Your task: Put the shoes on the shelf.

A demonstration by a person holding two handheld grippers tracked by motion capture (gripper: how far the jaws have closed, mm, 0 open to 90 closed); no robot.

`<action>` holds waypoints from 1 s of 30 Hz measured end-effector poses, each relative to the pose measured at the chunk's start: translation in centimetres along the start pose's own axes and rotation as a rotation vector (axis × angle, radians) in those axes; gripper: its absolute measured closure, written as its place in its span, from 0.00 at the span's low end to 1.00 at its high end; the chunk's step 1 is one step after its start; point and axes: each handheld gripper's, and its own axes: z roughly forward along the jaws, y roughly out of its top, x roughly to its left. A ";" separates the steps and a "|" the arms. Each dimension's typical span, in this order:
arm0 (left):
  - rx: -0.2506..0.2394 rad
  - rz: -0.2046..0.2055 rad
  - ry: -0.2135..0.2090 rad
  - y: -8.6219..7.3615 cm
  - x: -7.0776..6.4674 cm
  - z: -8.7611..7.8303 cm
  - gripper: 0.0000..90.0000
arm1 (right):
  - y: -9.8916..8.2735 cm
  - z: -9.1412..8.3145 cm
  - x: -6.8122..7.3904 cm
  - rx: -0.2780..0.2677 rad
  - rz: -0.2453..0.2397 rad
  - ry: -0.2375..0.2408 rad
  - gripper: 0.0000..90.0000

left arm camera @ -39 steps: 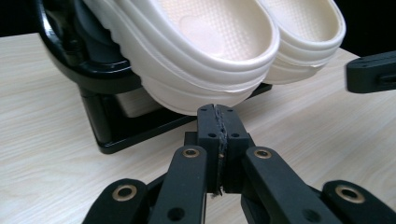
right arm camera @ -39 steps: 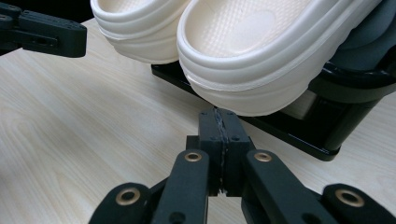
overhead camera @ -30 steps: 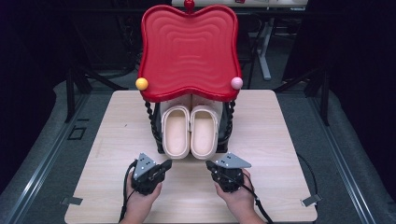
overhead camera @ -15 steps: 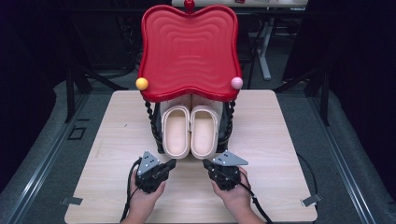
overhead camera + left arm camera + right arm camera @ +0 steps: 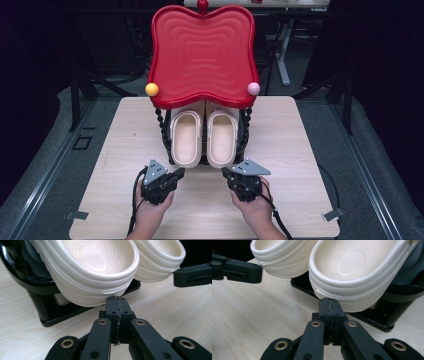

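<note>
Bright overhead light, dark surroundings, sharp focus

I look down on a square, light wooden table [image 5: 310, 145] standing on grey floor [image 5: 380, 165]. Beyond it the room is dark, with black stand legs [image 5: 82, 90] and a white desk frame [image 5: 282, 45].

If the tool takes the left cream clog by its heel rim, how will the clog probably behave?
The left cream clog looks like thick moulded foam, so it is probably light for its size. Its ribbed, rounded heel rim may yield slightly under the pads rather than crack. It rests tilted on the black rack, so it would likely slide out toward the person.
</note>
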 end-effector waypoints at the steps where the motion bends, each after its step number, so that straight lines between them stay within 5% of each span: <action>1: -0.005 -0.005 0.001 0.2 0.3 0.0 1.00 | 0.0 -0.1 -0.1 0.000 0.001 -0.006 1.00; 16: -0.021 -0.036 0.036 1.9 1.4 1.6 1.00 | 1.9 0.5 -2.0 -0.002 -0.009 -0.087 1.00; 30: -0.013 -0.026 0.072 3.9 2.3 3.4 1.00 | 3.2 2.6 -2.6 -0.001 0.000 -0.108 1.00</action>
